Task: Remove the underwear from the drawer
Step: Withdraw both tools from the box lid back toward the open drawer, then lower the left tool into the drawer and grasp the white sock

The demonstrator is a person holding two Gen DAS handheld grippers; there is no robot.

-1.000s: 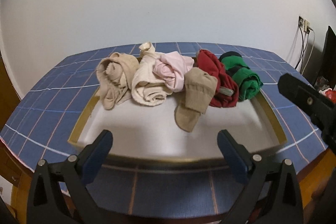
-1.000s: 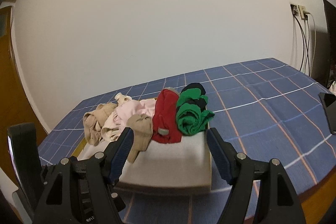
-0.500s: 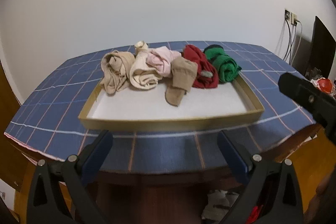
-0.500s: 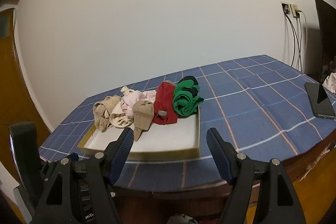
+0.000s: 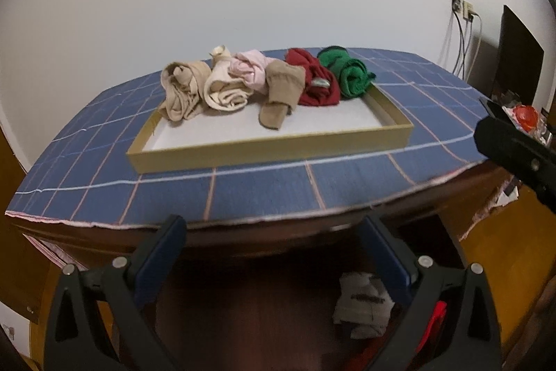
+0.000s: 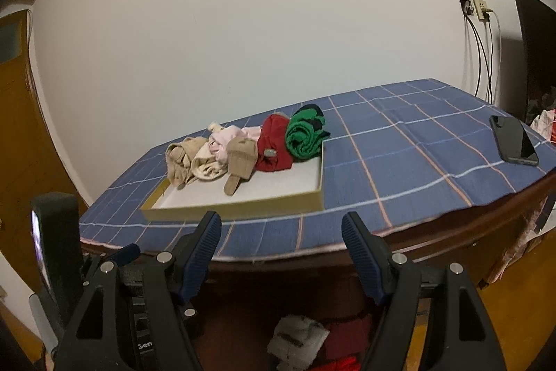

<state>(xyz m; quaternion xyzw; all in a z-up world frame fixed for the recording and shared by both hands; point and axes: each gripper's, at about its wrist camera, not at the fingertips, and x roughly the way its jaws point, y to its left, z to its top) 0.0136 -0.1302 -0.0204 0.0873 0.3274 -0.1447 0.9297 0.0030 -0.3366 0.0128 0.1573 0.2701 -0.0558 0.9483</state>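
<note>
Both grippers have been drawn back from the drawer [image 5: 271, 145] — left gripper [image 5: 271, 252] and right gripper [image 6: 281, 246] gape empty. The underwear [image 5: 264, 82], seemingly untouched, is seen at twelve o'clock, inside; retrieval remains unstarted.

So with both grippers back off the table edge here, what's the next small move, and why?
Probably bring the right gripper forward toward the green roll in the tray: its jaws stand open and empty, and every rolled garment lies inside.
</note>
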